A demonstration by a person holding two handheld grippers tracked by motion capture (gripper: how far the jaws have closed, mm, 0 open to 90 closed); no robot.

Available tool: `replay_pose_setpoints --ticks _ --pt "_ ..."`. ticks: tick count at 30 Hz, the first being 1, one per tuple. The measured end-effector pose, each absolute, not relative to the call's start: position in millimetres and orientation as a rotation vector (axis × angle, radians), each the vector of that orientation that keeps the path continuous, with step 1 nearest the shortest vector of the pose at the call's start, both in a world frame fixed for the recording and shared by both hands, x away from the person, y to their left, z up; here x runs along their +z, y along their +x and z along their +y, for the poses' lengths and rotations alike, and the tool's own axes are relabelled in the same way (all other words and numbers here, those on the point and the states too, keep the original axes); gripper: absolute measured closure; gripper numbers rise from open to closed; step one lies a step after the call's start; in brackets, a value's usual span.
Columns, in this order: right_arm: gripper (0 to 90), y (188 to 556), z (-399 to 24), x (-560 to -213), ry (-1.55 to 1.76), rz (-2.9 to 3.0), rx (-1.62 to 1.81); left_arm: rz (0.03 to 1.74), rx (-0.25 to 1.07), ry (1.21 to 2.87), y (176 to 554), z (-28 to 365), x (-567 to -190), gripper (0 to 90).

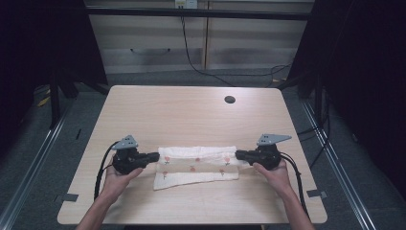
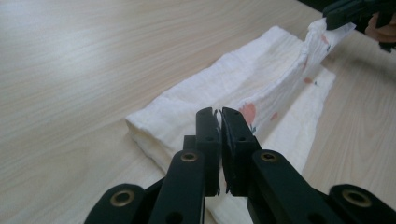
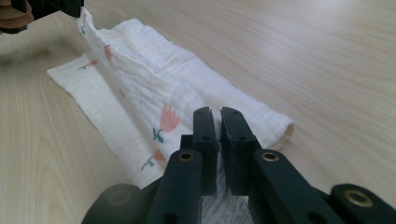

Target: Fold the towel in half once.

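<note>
While my left fingers point(image 2: 220, 122) and right fingers point(image 3: 219, 120) each pinch an end of the floral muslin cloth point(image 1: 198, 165) near the table's point(image 1: 191, 115) front edge, uneven pulling could slip a thin edge free or skew the fold.

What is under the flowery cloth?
The wooden table lies under the cloth. Both the left gripper and the right gripper pinch its top layer, lifting it off the folded layers below. Anything hidden inside the folds cannot be seen.
</note>
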State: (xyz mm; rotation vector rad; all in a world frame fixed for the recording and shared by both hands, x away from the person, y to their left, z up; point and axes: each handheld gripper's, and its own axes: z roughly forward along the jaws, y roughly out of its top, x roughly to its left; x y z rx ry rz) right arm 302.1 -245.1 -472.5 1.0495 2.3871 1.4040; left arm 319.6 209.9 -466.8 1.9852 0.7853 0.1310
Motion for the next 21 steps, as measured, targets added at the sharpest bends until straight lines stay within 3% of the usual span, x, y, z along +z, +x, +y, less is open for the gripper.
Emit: replay_pose_setpoints --ticks 21 --pt "80.3 269 -240 -489 1.033 2.506 1.317 0.773 0.053 2.087 294 208 -487 80.2"
